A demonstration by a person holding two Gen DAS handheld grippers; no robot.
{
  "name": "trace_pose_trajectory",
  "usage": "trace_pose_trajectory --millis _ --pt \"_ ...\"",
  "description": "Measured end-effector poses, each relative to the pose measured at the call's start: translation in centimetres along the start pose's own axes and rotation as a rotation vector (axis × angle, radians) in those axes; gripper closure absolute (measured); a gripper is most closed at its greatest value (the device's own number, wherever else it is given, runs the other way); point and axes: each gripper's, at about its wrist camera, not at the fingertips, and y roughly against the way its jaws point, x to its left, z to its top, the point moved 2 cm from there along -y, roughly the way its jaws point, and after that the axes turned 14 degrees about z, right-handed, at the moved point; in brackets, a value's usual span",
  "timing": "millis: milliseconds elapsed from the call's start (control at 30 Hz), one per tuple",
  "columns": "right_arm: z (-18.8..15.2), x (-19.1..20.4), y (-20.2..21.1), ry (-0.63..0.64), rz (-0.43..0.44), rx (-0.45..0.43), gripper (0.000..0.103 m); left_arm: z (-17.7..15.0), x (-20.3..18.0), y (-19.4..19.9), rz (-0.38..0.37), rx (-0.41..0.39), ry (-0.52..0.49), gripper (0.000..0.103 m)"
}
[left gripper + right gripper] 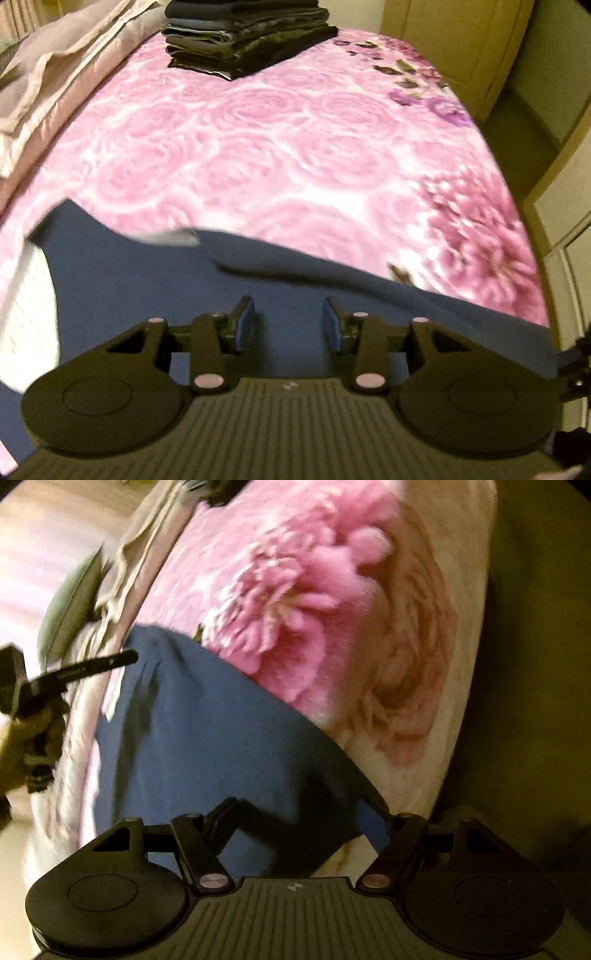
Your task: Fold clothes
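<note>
We see the blue garment [147, 280] spread flat on the bed [295, 147], ready for folding; left hand-held gripper [289, 323] part open and empty, right hand-held gripper [299, 825] wide, holding nothing; finished stack [247, 37] parked far.

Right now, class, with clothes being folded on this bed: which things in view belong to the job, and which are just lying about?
Belongs to the job:
- blue garment spread on the bed
- stack of folded dark clothes
- left tongs, open
- right tongs, open

Just lying about:
- pink floral bedspread
- beige quilt
- wardrobe doors
</note>
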Motion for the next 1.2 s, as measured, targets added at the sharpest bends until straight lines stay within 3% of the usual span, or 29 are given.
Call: trace_pose_trajectory --millis 133,167,200,267,367,433,567,767,900,1033,1200 --pt "0.2 -2.3 0.0 -0.149 0.078 -0.011 0.029 1.9 1.4 -1.7 0.031 0.014 -0.026 0.06" --pt "0.5 -2.6 0.3 -0.162 0.085 -0.019 0.032 2.2 1.8 -2.2 0.036 0.02 -0.025 0.06" --pt "0.7 -2.8 0.5 -0.174 0.09 -0.026 0.041 2.6 2.3 -2.6 0.04 0.027 -0.02 0.06" --pt "1.5 -2.7 1.2 -0.185 0.08 -0.031 0.042 3.2 3.1 -3.5 0.047 0.035 -0.014 0.06" --pt "3.4 -0.2 2.7 -0.038 -0.031 -0.023 0.042 4.0 4.1 -3.9 0.055 0.039 -0.02 0.06" --pt "4.9 2.4 3.4 0.124 -0.1 -0.018 0.042 4.1 5.1 -3.3 0.064 0.046 0.012 0.06" --pt "7.5 7.1 1.7 0.327 -0.083 0.035 0.041 2.0 8.1 -0.6 0.12 0.06 0.116 0.06" --pt "10.4 13.2 -5.5 0.52 0.0 0.146 0.041 -7.8 15.2 5.6 0.228 0.12 0.395 0.058" --pt "12.7 17.5 -11.0 0.646 0.043 0.218 0.041 -14.3 19.4 9.0 0.32 0.162 0.521 0.058" --pt "16.1 22.1 -18.2 0.815 0.087 0.296 0.041 -16.8 22.9 9.6 0.388 0.152 0.592 0.056" --pt "21.4 24.9 -28.9 0.986 0.132 0.384 0.041 -16.8 27.1 5.9 0.465 0.133 0.662 0.056"
